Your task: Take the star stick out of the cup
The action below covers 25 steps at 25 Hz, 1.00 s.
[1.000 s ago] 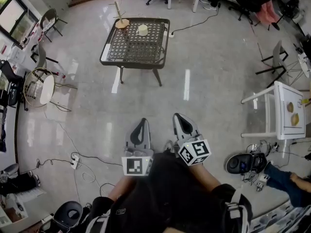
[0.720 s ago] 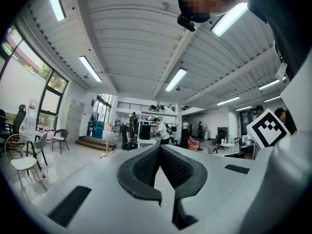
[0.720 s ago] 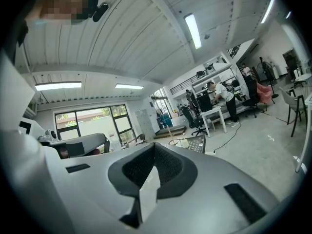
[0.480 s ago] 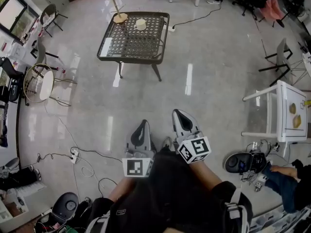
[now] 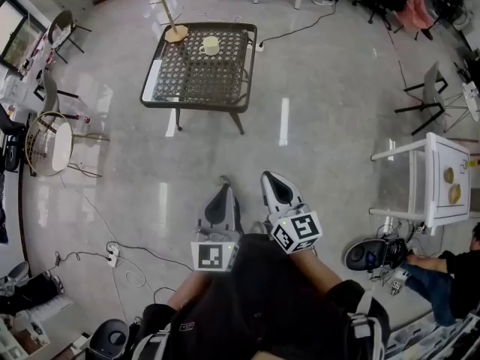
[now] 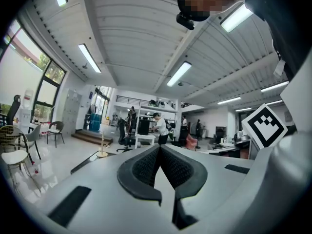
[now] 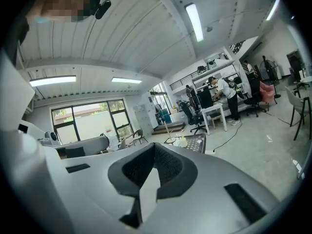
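Note:
A cream cup [image 5: 211,46] stands on a dark mesh-top table [image 5: 196,73] far ahead across the floor. Beside it is a round wooden base with an upright stick [image 5: 175,32]. No star stick can be made out at this distance. My left gripper [image 5: 223,184] and right gripper [image 5: 267,178] are held close to my body, side by side, far from the table. Both are shut with nothing between the pads. The right gripper view shows the cup [image 7: 182,141] and the table [image 7: 196,142] small in the distance. The left gripper view catches the wooden stand [image 6: 102,149].
Wire chairs [image 5: 51,141] stand at the left and a white side table [image 5: 442,178] at the right. Cables and a power strip [image 5: 112,253] lie on the floor at lower left. A black device [image 5: 371,253] and a seated person's legs [image 5: 442,280] are at lower right.
The view has shifted a little and the table looks slightly larger and further left. Both grippers keep their place and stay shut.

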Motion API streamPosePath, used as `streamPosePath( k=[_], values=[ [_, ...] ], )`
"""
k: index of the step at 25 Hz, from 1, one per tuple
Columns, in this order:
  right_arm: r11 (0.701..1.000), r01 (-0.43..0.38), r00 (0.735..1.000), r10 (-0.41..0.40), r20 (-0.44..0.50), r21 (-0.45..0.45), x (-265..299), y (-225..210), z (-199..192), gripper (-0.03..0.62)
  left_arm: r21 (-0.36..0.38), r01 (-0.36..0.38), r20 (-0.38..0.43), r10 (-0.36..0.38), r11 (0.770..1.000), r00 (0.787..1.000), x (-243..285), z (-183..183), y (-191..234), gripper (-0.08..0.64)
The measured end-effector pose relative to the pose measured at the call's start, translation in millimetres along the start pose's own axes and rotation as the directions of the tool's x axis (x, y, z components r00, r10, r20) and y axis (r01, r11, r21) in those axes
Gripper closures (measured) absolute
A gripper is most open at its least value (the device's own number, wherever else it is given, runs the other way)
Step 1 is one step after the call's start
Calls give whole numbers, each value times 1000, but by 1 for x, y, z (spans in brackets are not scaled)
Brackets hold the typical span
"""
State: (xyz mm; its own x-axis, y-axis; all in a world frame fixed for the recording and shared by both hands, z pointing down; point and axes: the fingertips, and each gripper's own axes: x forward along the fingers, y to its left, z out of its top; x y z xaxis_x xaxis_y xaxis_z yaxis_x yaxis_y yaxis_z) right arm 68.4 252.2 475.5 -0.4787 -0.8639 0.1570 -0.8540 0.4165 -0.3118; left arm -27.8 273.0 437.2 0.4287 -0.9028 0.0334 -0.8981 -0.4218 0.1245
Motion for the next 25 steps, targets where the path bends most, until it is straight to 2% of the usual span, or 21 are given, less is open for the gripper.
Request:
streamPosePath(
  k=[9,15,19,25],
  values=[
    [999,36,999,-36,17,-33,153,-15,55,583,-2,11,46,-11,1000,999,111,46,114,545],
    [997,69,998,-69,7,-17,229,-28,69,583,4,-6,32,6,1000,999,162,50,180,546],
    [997,70,997,-71,-18,-12,263,-42,75,583,-34,-22,-2,22,999,1000,194,42,201,545],
    [999,36,999,-36,-22,5,323,-86,97,583,-21,-45,-32,44,999,999,269,33,218,545]
  ],
)
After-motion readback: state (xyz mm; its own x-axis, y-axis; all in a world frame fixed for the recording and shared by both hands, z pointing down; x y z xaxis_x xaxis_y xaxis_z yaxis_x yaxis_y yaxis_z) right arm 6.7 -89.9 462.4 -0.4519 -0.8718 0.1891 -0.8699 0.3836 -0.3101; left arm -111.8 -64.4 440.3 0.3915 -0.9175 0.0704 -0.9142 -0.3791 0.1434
